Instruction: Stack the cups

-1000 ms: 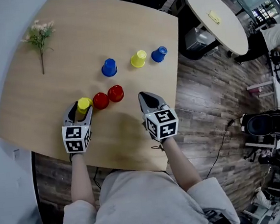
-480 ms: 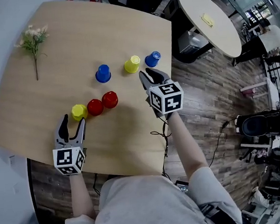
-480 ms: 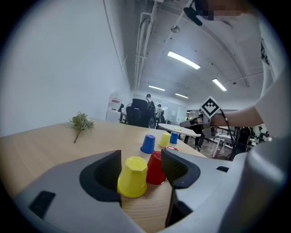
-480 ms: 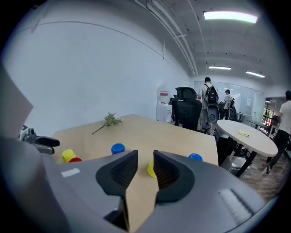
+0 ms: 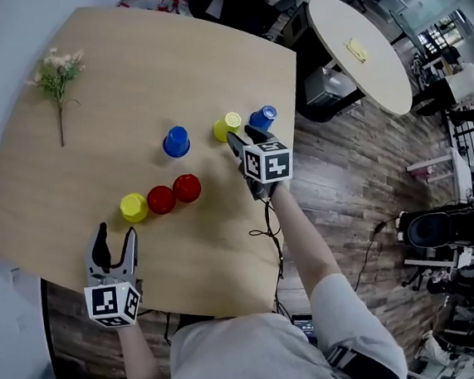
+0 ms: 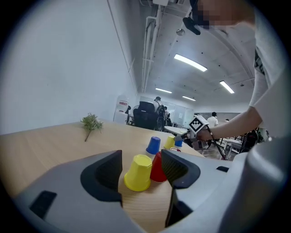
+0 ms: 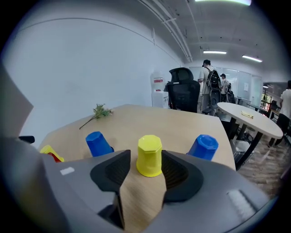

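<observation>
Two yellow cups [image 5: 134, 207], two red cups [image 5: 187, 188], two blue cups [image 5: 176, 141]. Table [image 5: 125, 70]: pale wood grain. Marker cubes [image 5: 268, 161]: black-and-white squares.

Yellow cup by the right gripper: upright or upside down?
Upside down: the yellow cup has its closed base up, wide rim on the table.

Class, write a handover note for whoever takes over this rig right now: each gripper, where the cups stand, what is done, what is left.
Left gripper: open, its jaws have just been opening, empty, short of the near yellow cup.
Right gripper: open, its jaws have just been opening; far yellow cup between its tips, not gripped.
Cups: six, upside down on the table. Near row: yellow, first red cup, second red cup. Far row: left blue cup, yellow, right blue cup.
Done: nothing stacked.
To do: grip the far yellow cup, likely, then stack all six.
</observation>
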